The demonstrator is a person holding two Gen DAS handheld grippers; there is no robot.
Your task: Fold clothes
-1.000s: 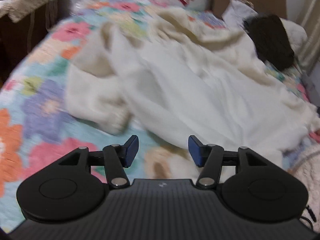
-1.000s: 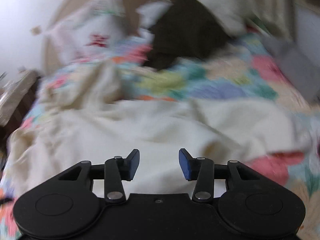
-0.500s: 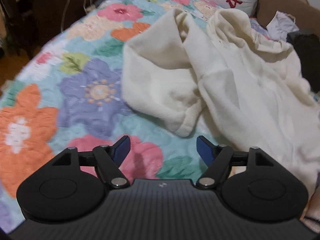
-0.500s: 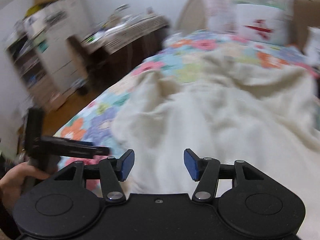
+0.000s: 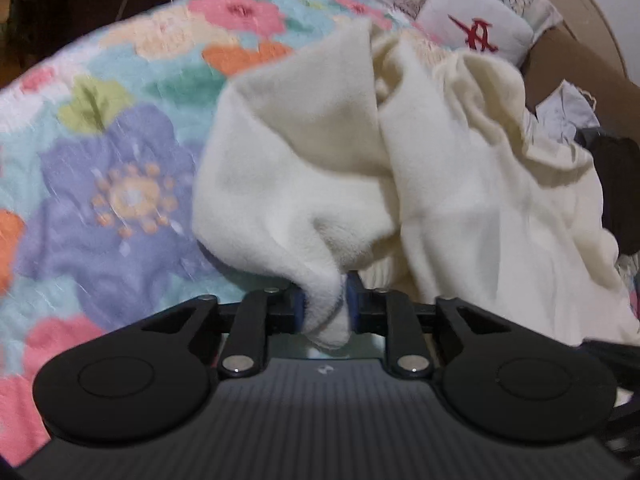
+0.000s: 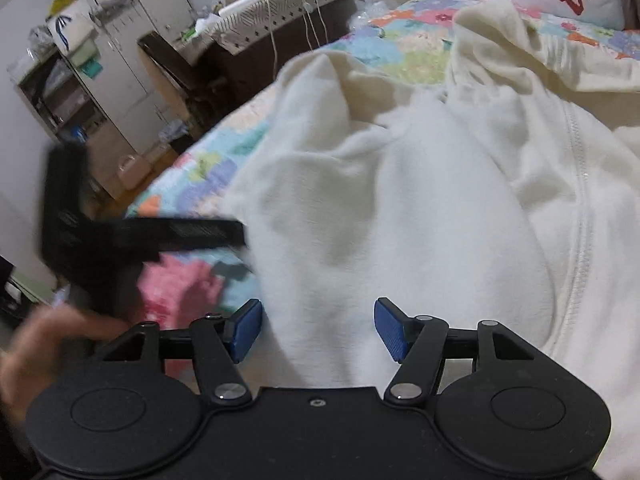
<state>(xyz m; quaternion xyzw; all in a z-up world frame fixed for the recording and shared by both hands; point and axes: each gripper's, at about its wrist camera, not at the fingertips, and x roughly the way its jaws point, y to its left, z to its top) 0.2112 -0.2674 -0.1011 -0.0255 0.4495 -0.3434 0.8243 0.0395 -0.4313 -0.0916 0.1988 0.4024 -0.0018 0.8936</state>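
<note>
A cream fleece garment (image 5: 460, 184) lies crumpled on the floral bedspread (image 5: 100, 184). My left gripper (image 5: 326, 308) is shut on the end of one sleeve (image 5: 304, 208), which bunches between the blue pads and lifts off the bed. In the right wrist view the same garment (image 6: 400, 200) fills the middle, with a zipper seam (image 6: 580, 200) running down its right part. My right gripper (image 6: 318, 330) is open and empty, hovering over the garment's near edge. The left gripper's black body (image 6: 140, 232) shows blurred at the left of that view, held by a hand (image 6: 36, 344).
White pillows (image 5: 476, 28) with a red mark lean on the brown headboard (image 5: 580, 68). A dark garment (image 5: 616, 184) lies at the right edge of the bed. A cluttered dark desk (image 6: 280, 12) and a white cabinet (image 6: 120, 52) stand beyond the bed's left side.
My left gripper has moved forward to the sleeve end and shut on it, lifting it. My right gripper has come in lower over the garment and stays open.
</note>
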